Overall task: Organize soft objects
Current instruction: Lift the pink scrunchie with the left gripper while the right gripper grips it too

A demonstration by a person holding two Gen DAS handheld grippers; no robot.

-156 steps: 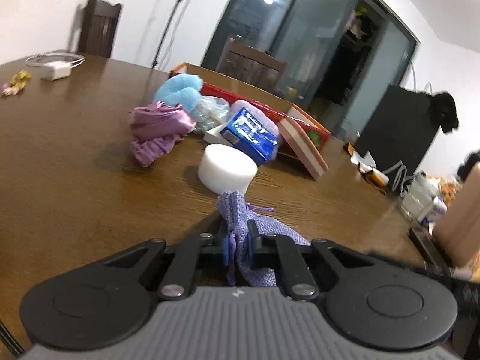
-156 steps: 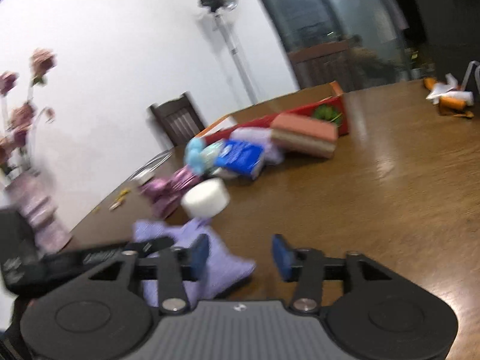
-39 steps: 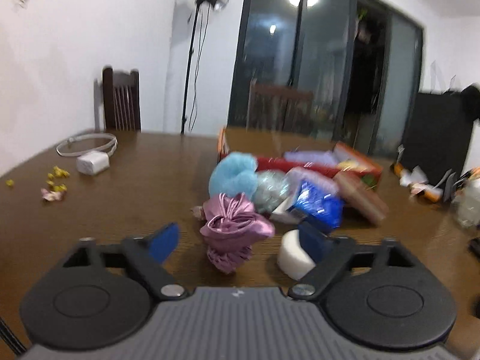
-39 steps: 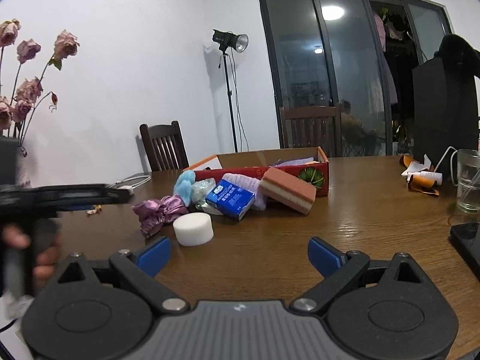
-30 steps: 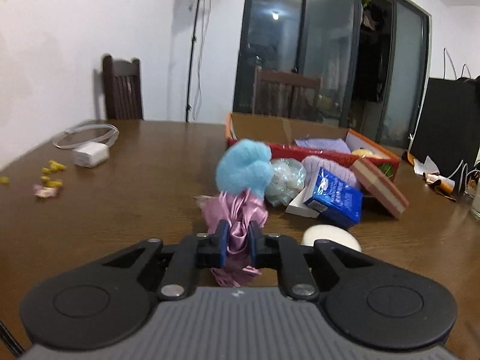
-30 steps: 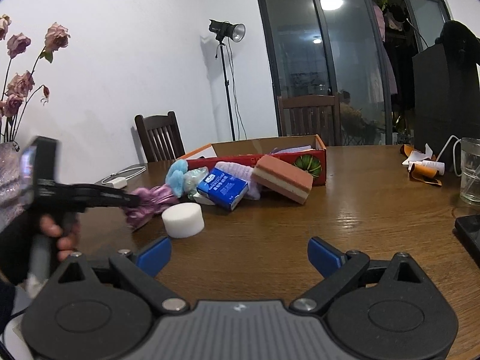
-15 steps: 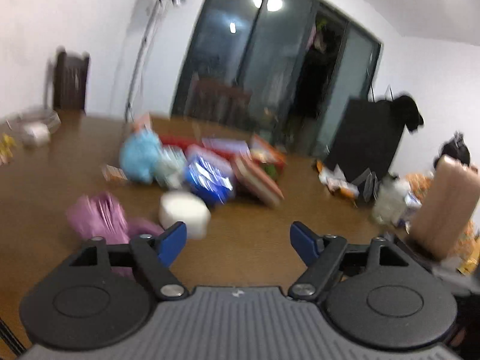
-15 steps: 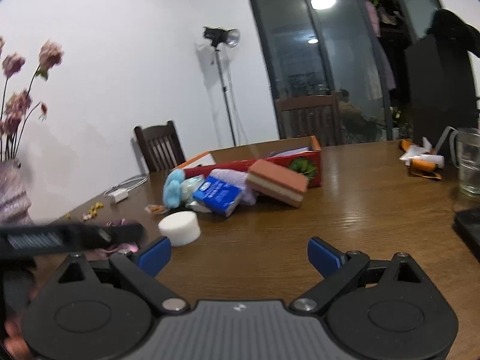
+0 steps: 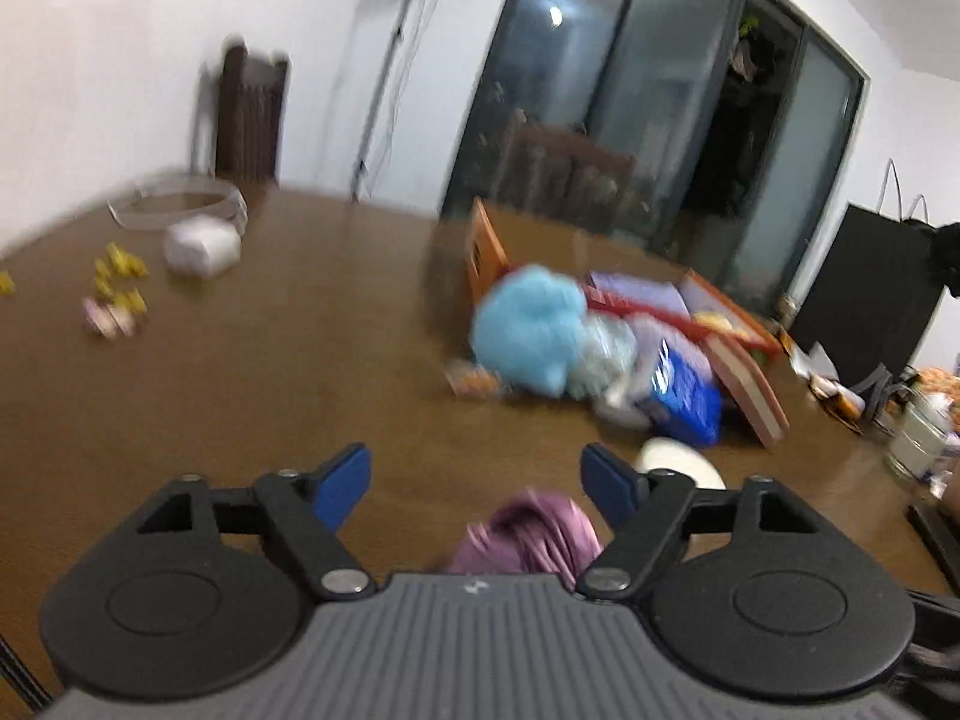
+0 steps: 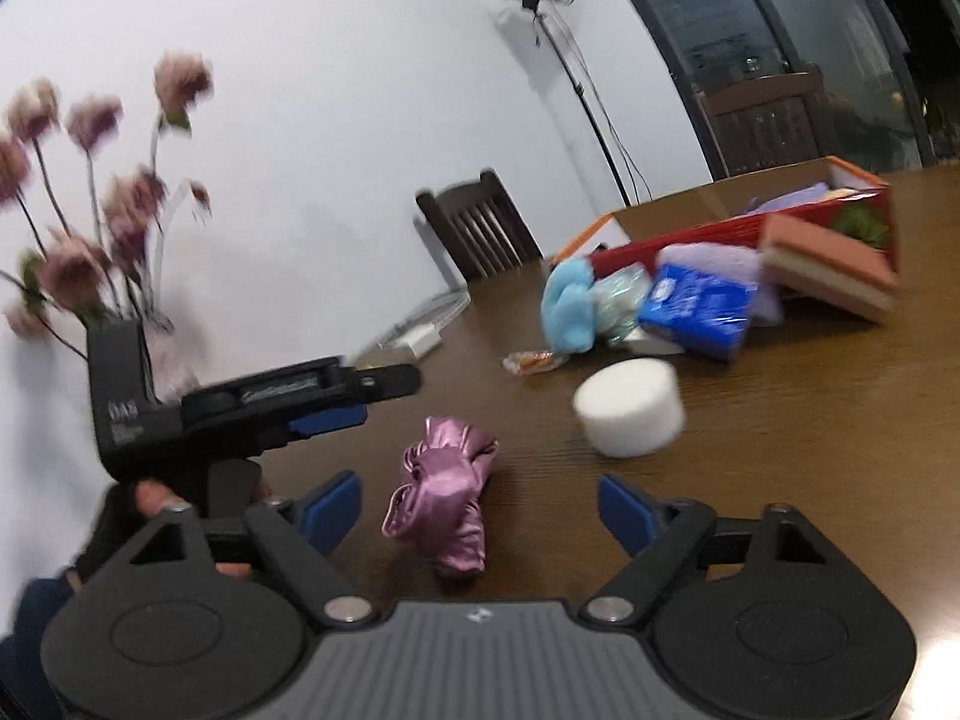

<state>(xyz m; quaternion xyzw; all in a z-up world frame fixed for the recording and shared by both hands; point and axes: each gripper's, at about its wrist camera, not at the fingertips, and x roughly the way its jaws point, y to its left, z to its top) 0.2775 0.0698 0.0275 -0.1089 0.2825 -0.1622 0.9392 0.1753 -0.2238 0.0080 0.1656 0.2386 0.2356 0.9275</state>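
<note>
A pink satin cloth lies on the brown table, just ahead of my open right gripper and between its fingers' line. It also shows low in the left wrist view, close under my open, empty left gripper. A white foam cylinder stands beyond it. A blue fluffy toy, a blue tissue pack, a clear bag and a pink sponge block lie in a heap against the red cardboard box.
My left gripper's body hangs at the left in the right wrist view. A vase of pink flowers stands behind it. A white charger and yellow scraps lie far left. A snack wrapper lies by the toy.
The left gripper carried the pink satin cloth away from the heap, let it go near the table's front, and now hangs open over it. The right gripper has swung left toward the cloth.
</note>
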